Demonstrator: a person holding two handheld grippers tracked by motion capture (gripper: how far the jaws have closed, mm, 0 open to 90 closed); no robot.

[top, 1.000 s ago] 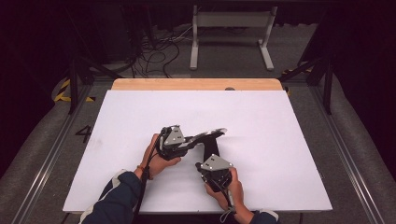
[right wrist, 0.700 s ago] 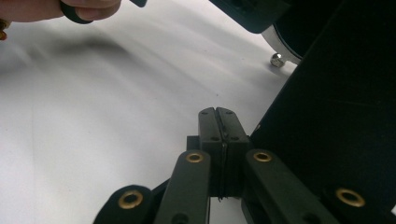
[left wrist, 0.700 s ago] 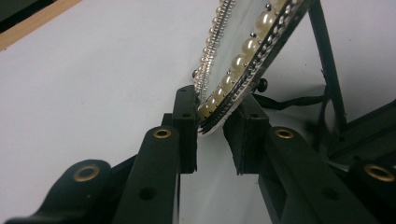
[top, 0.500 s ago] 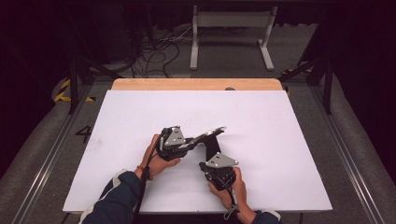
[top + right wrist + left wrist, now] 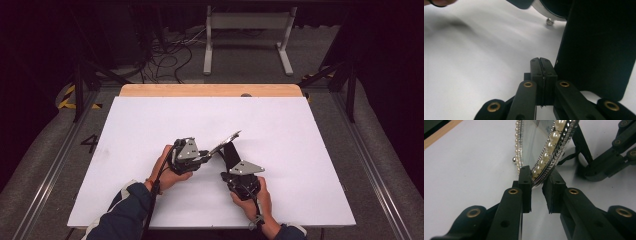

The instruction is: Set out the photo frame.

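A pearl-rimmed frame was held tilted above the white surface, its lower edge pinched between the jaws of the left hand-held gripper. These jaws had just been closing, with the frame's beaded rim between them and both pads pressed against it. In the high view the frame was seen near the middle of the surface, raised at a slant from the left hand-held gripper. A black stand (apparently the frame's back support) was seen just beside the right hand-held gripper, whose jaws were pressed together with nothing between them. In the high view the right hand-held gripper was seen just beside the stand, below the frame.
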